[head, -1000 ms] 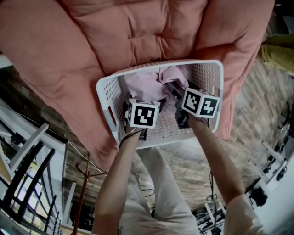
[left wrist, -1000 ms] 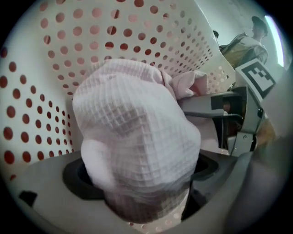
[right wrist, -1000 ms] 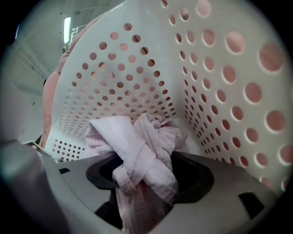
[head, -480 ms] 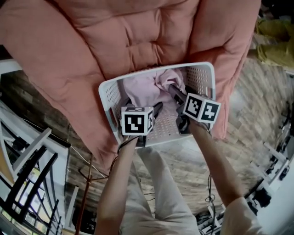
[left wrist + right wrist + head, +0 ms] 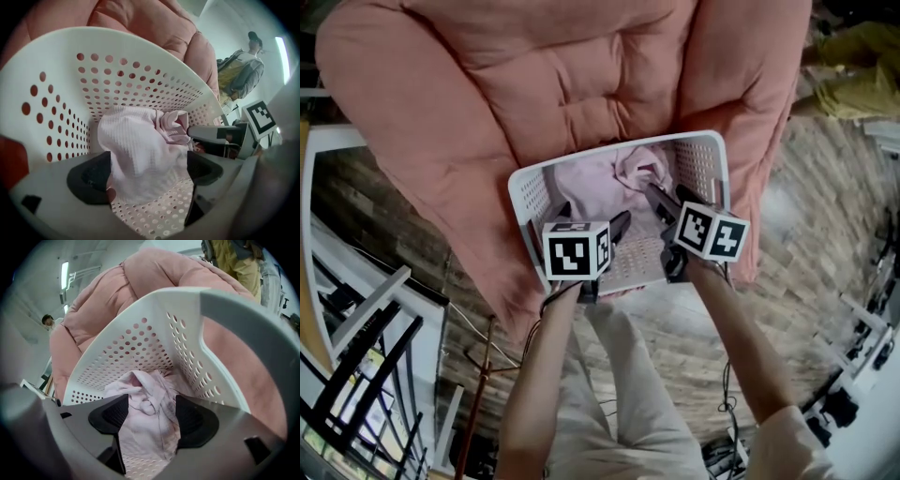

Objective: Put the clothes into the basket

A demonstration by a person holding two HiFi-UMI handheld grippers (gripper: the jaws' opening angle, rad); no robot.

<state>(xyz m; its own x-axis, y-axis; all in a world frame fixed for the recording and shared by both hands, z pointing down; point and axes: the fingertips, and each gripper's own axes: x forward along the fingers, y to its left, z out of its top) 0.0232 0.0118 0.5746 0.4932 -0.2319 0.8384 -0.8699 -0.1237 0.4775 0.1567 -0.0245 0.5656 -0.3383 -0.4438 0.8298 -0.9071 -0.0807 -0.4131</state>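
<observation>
A white perforated basket (image 5: 523, 202) rests on a big pink cushion (image 5: 534, 84). Inside it, a crumpled pale pink garment (image 5: 600, 180) lies against the far wall. My left gripper (image 5: 591, 217) hovers over the basket's near half, jaws wide apart. In the left gripper view the garment (image 5: 140, 154) lies on the basket floor (image 5: 154, 220) beyond the open left gripper (image 5: 149, 172). My right gripper (image 5: 671, 195) is open beside it, its tips close to the cloth's right edge. The right gripper view shows the garment (image 5: 147, 420) past the open right gripper (image 5: 151, 417), free of both pads.
The cushion surrounds the basket on three sides. Brick-patterned floor (image 5: 806, 234) lies to the right, with cables and stands at the lower right. A white and black railing (image 5: 356, 328) stands at the left. Yellow fabric (image 5: 853, 89) lies far right. A person (image 5: 241, 70) stands in the distance.
Both grippers have drawn back a little from the garment toward the basket's near edge. The pink garment stays in the basket.
</observation>
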